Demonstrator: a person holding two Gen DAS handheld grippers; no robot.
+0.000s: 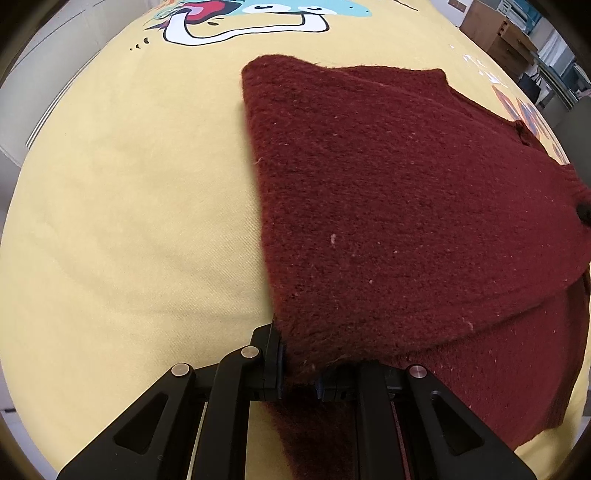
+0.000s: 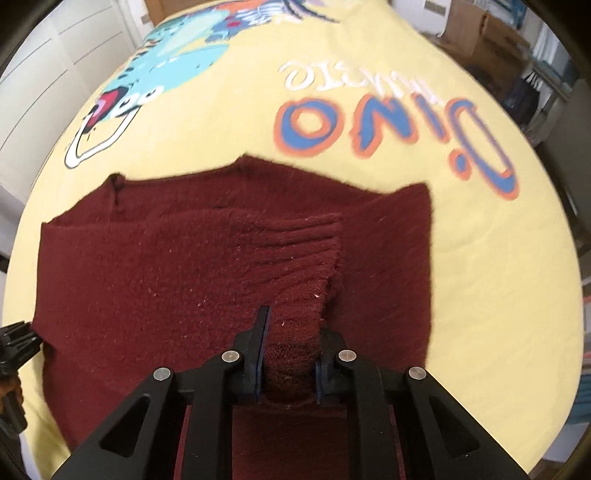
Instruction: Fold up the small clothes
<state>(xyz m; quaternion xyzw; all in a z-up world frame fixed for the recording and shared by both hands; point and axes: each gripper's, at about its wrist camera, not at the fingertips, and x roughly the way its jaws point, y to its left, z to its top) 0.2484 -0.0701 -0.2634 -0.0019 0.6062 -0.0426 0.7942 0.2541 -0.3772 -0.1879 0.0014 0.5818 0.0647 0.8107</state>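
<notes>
Fingers of your left gripper (image 1: 299,363) reach forward low over the yellow bedspread (image 1: 129,221), and in the left wrist view they are pinching the near corner of the maroon sweater (image 1: 388,206), with knit bunched between the two pads and a dark tail of it hanging down between the black linkage arms. To the left of the gripper you have only the yellow cloth; at the far end of it sits a cartoon print (image 1: 243,18), and off to the upper right stand cardboard boxes (image 1: 495,33), well apart from the garment. The sweater lies flat on the bedspread with a folded layer on top, its left edge running straight away from your fingers, and a second layer showing beneath along the right side. In the right wrist view your right gripper (image 2: 290,365) points forward over the same sweater (image 2: 147,277), its jaws pressed onto a ribbed cuff (image 2: 299,258) that rises from the garment into the gap between the pads. Beyond the sweater you see the bedspread (image 2: 517,295) with the large upside-down lettering (image 2: 388,129) and a blue dinosaur print (image 2: 177,55). Your left gripper (image 2: 14,347) shows at the left edge, touching the sweater's corner. The view is somewhat blurred.
</notes>
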